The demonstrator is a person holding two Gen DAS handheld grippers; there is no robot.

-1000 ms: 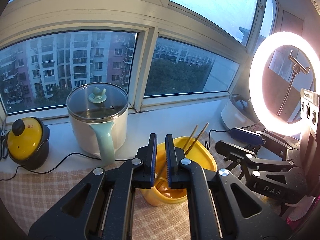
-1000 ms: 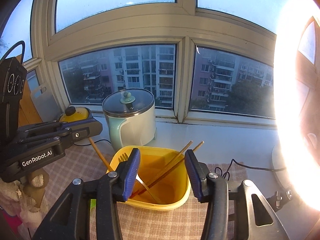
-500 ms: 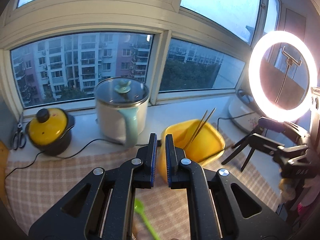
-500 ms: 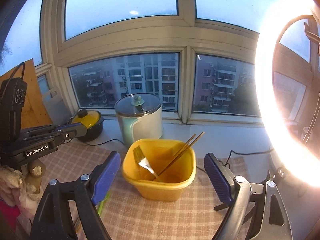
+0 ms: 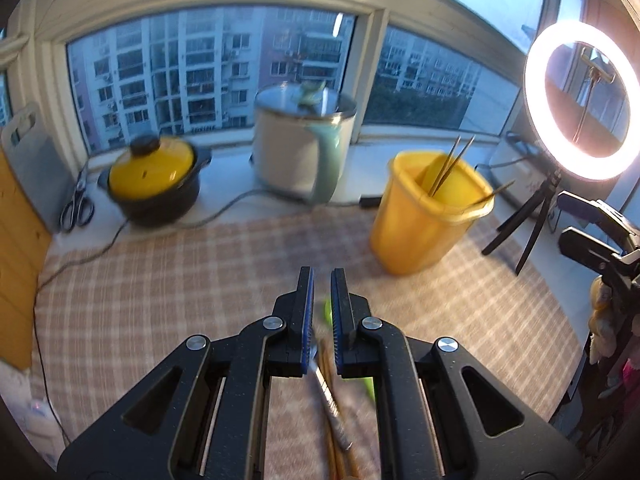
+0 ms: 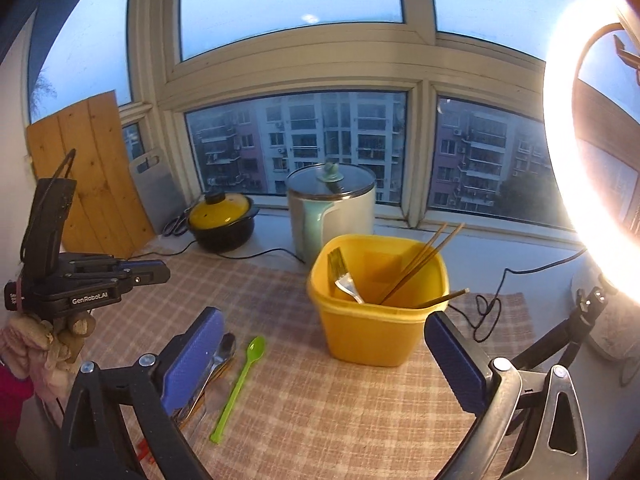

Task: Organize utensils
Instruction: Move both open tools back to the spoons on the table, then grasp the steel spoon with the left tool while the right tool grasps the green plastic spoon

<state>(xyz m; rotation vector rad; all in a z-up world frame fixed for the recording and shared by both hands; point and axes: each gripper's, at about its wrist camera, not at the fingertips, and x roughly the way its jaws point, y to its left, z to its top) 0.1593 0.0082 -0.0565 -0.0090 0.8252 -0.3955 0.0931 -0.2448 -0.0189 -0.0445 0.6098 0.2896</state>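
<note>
A yellow tub (image 6: 376, 320) stands on the checked cloth and holds a metal fork (image 6: 344, 278) and several chopsticks (image 6: 424, 258); it also shows in the left wrist view (image 5: 424, 220). A green plastic spoon (image 6: 240, 384) lies on the cloth left of the tub, beside a metal spoon (image 6: 220, 356) and wooden chopsticks partly hidden behind my right finger. My left gripper (image 5: 322, 280) has its jaws nearly together, empty, above those loose utensils (image 5: 332, 404). My right gripper (image 6: 320, 340) is wide open and empty, in front of the tub.
A white electric pot with a glass lid (image 6: 330, 216) and a yellow-lidded black pot (image 6: 222, 220) stand on the windowsill. Scissors (image 5: 76, 204) and cutting boards (image 6: 92, 176) are at the left. A ring light on a tripod (image 5: 580, 100) stands at the right. Cables cross the cloth.
Both grippers have pulled back from the tub. My left gripper has swung left and down over the loose utensils. My right gripper opened wide after leaving the fork in the tub.
</note>
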